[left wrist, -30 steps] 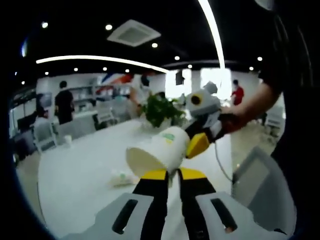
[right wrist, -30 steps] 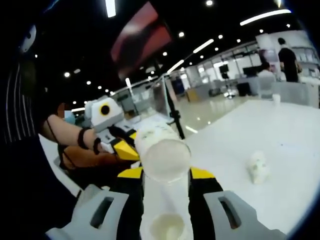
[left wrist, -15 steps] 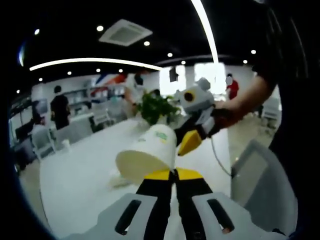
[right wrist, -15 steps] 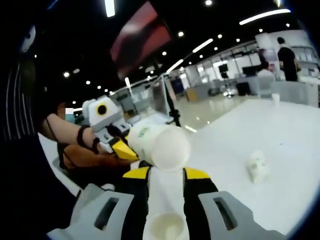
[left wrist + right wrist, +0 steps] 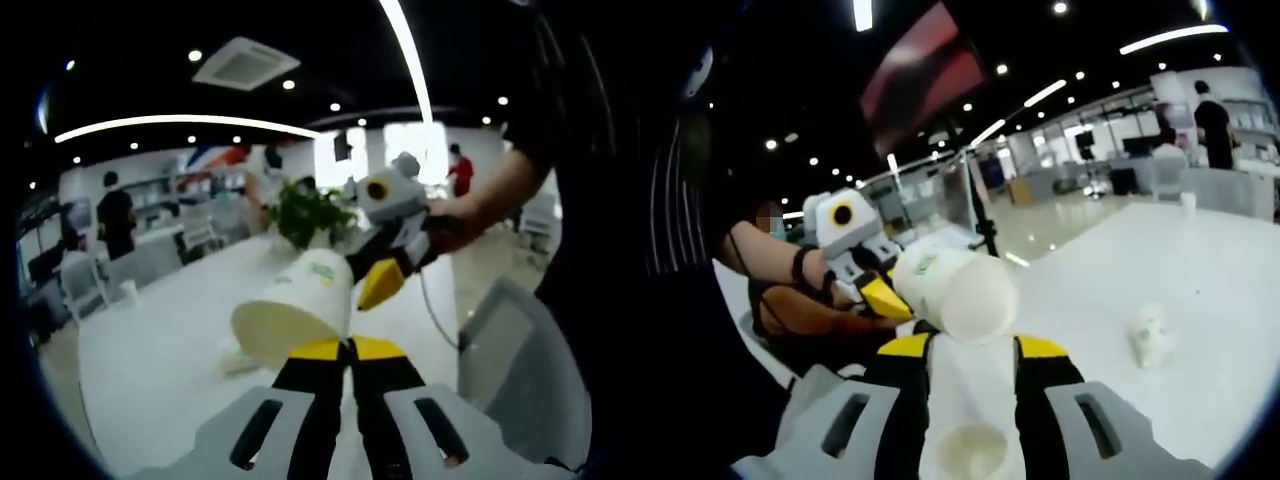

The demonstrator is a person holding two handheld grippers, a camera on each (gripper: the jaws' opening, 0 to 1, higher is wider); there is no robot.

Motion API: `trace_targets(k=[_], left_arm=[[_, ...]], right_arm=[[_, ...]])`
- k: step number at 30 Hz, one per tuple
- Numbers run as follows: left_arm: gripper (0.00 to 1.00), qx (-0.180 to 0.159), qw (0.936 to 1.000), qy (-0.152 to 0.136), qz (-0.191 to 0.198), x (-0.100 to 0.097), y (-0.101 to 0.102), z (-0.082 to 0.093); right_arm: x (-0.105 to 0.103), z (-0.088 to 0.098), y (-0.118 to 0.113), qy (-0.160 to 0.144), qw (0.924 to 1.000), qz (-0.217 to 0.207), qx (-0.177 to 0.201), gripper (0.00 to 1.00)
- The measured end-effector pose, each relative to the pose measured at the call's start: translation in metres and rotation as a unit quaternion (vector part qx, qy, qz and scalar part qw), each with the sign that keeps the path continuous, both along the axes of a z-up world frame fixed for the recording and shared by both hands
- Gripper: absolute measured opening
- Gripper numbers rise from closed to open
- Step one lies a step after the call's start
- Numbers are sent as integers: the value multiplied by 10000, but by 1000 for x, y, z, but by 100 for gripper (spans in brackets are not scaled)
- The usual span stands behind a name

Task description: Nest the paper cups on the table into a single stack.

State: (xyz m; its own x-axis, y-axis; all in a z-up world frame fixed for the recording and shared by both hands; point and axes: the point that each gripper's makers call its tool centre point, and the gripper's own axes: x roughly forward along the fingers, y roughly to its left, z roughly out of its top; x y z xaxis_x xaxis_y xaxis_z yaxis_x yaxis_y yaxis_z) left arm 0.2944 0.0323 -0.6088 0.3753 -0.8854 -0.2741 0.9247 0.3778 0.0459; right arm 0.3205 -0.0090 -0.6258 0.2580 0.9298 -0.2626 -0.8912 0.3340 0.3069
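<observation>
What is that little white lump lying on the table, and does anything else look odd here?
It looks like a crumpled or tipped-over white paper cup lying alone on the white table; too blurred to be sure. Also odd: the cup pinched by the left claw is held sideways in the air, not upright.

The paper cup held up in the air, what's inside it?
In the left gripper view, the paper cup shows its open mouth and a plain white inner wall; no second cup is visible inside. The bottom is in shadow, so that part is uncertain.
</observation>
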Motion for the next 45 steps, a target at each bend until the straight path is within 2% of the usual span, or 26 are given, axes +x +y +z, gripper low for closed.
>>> trace_targets(k=[16,19,22,24,26,28,32,38,45], left_arm=[[0,261,9993,-3,-266,-9,-5,2],[0,280,9991,6,-317,-10,-7,3],[0,339,9987,17,-384,-11,-9,3],[0,390,9983,0,-434,-12,-10,3],[0,432,9979,26,-478,-13,-11,2],[0,463,9976,32,-504,-13,-12,2],[0,530,9969,42,-574,-14,-13,1],[0,630,9959,58,-648,-16,-16,0],[0,825,9938,137,-738,-16,-17,-4]], right_arm=[[-6,7,-3,-345,9994,-6,-86,45],[-7,8,-3,-457,9989,17,-118,50],[-10,8,-2,-670,9974,101,-226,60],[-10,8,-1,-897,9953,122,-338,71],[-6,8,-1,-1180,9921,22,-429,88],[-6,8,-1,-1314,9900,10,-517,96],[-6,12,-2,-1352,9897,-14,-463,100],[-6,10,-4,-1445,9879,28,-565,100],[-5,9,-7,-1390,9888,-20,-548,100]])
